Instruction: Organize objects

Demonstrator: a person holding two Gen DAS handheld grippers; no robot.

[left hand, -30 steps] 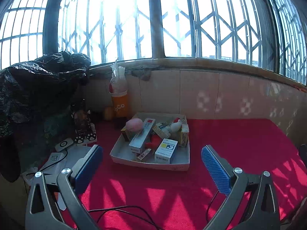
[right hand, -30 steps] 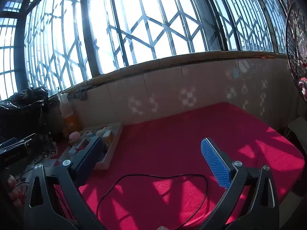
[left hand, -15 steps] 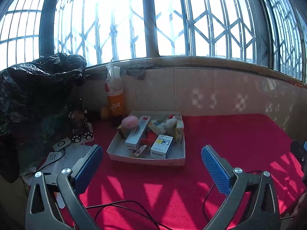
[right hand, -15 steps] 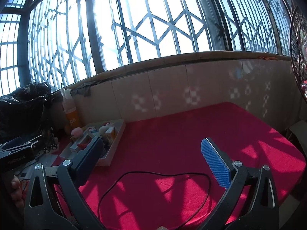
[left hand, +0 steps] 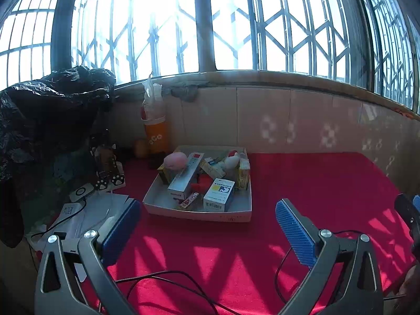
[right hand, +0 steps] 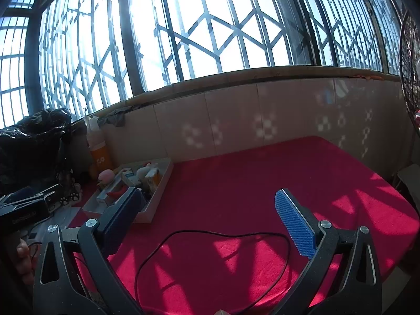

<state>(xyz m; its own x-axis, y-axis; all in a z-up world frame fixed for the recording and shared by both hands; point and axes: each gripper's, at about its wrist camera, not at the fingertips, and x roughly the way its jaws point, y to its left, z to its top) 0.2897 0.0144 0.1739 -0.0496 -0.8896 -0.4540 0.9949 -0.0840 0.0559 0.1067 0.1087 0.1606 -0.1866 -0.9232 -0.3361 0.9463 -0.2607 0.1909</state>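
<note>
A shallow white cardboard tray lies on the red tablecloth, holding a pink plush ball, a long white box, a blue-and-white medicine box, a yellow carton and other small items. My left gripper hovers open just in front of the tray, with nothing between its blue pads. In the right wrist view the same tray sits at the left, and my right gripper is open over bare cloth to its right.
An orange cup stuffed with bags stands behind the tray against the tiled wall. A black plastic bag, papers and chargers crowd the left. Black cables trail over the cloth near me. The right gripper's tip shows at the left wrist view's right edge.
The left wrist view has drawn back and shifted slightly right, so the tray sits a little further left. The right gripper has turned toward the tray. Both stay open.
</note>
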